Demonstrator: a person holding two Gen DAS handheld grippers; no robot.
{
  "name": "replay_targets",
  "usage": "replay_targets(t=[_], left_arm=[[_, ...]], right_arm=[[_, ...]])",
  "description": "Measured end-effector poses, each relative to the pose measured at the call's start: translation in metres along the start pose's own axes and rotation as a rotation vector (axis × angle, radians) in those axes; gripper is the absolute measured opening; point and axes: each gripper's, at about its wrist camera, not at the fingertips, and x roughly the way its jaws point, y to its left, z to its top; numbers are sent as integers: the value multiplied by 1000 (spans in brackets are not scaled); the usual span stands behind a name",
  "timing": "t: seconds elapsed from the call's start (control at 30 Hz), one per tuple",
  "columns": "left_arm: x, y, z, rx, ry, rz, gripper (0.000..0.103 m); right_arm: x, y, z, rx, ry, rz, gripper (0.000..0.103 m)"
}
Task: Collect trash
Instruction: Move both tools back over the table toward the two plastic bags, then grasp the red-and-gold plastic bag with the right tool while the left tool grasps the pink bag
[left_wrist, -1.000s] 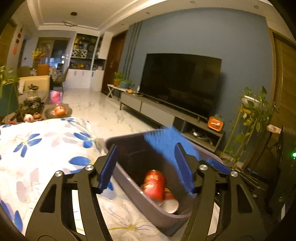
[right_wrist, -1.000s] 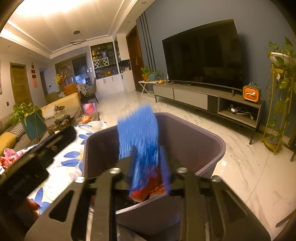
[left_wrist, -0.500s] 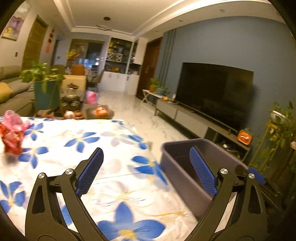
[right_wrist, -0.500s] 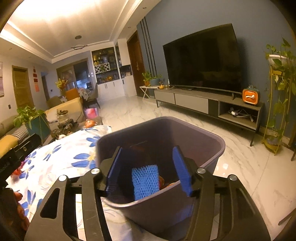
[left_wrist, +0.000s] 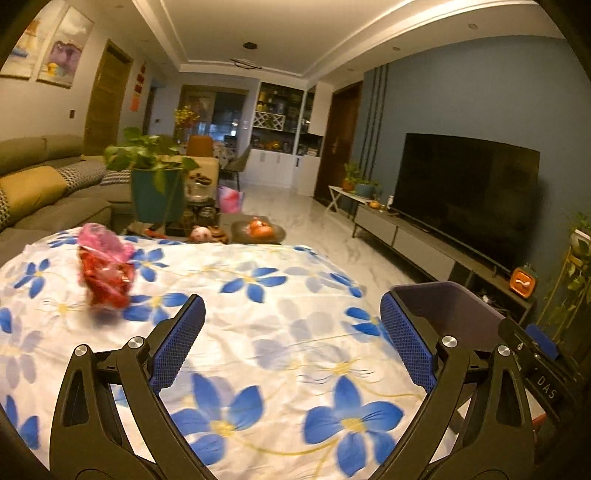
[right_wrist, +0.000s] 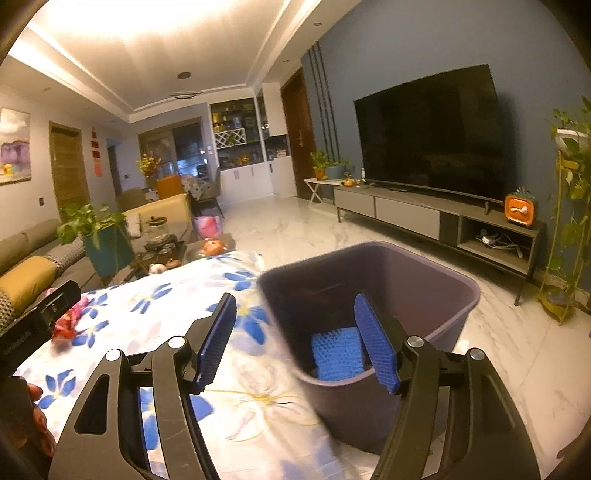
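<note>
White lettering, perhaps "DAS", marks the right gripper (left_wrist: 543, 354); both grippers' fingers stand apart, empty.

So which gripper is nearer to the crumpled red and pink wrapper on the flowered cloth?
Left. The left gripper, open and empty, faces the crumpled red and pink wrapper just ahead to its left. The right gripper, jaws opening, is at the grey bin, with the wrapper far to its left.
</note>
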Motion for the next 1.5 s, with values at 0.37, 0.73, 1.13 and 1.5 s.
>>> replay_targets(t=[0.37,0.73,1.13,1.5], left_arm=[[-33,82,3,-29,-15,154,94],[-56,184,21,-84,-33,348,94],[-55,273,43,-128,-55,506,94],[-39,307,60,-130,-79,531,94]], right_arm=[[-8,67,-8,-66,15,104,66],[14,174,-22,-155,71,258,66],[58,303,-49,-262,163,399,66],[98,381,-69,-343,212,466,47]])
